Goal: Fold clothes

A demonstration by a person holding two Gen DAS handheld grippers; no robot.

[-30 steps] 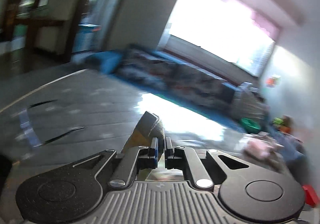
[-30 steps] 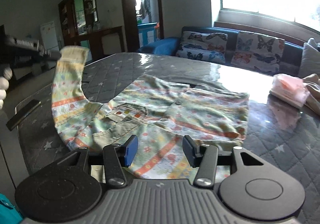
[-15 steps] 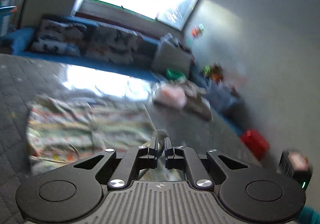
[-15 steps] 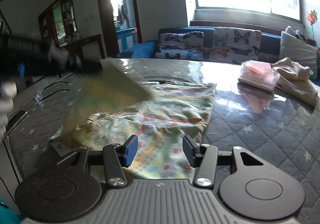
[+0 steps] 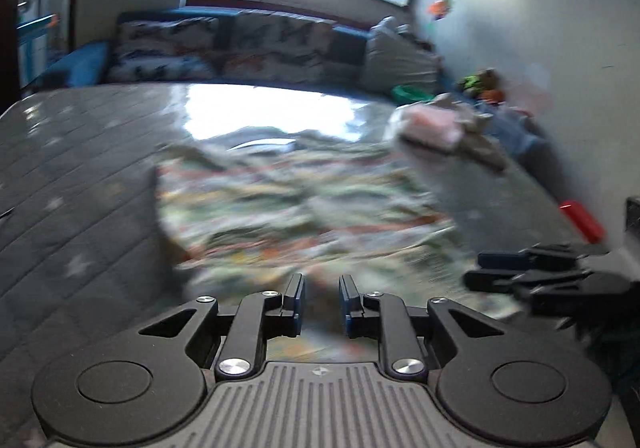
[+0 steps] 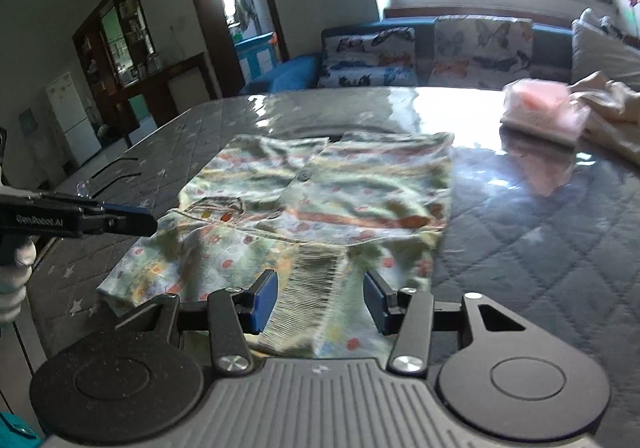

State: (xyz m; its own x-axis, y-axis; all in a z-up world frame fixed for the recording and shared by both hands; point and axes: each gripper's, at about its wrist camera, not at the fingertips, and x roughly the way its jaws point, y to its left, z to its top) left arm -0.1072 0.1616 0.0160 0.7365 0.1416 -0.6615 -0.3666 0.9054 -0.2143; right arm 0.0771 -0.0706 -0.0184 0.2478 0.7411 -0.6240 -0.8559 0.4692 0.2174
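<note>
A small pale-green shirt (image 6: pixel 332 187) with orange stripes, dots, a pocket and a button lies flat on the grey quilted table cover (image 6: pixel 540 248). In the left wrist view the shirt (image 5: pixel 296 207) is blurred. One sleeve is folded over the shirt's front, and its ribbed cuff (image 6: pixel 312 284) rests just ahead of my right gripper (image 6: pixel 320 300). That gripper is open wide, low over the near hem, holding nothing. My left gripper (image 5: pixel 322 300) is open by a narrow gap with no cloth in it. Its fingers (image 6: pixel 116 221) hover at the shirt's left edge.
A pink folded item (image 6: pixel 540 107) and a beige garment (image 6: pixel 608 111) lie at the table's far right. Behind the table stands a blue sofa with butterfly cushions (image 6: pixel 440 51). The table's left edge (image 6: pixel 120 151) drops to the floor. A red object (image 5: pixel 582 219) sits at the right.
My left gripper swung the sleeve over onto the shirt, then opened and let the cuff go. The right gripper stayed open and edged closer to the hem.
</note>
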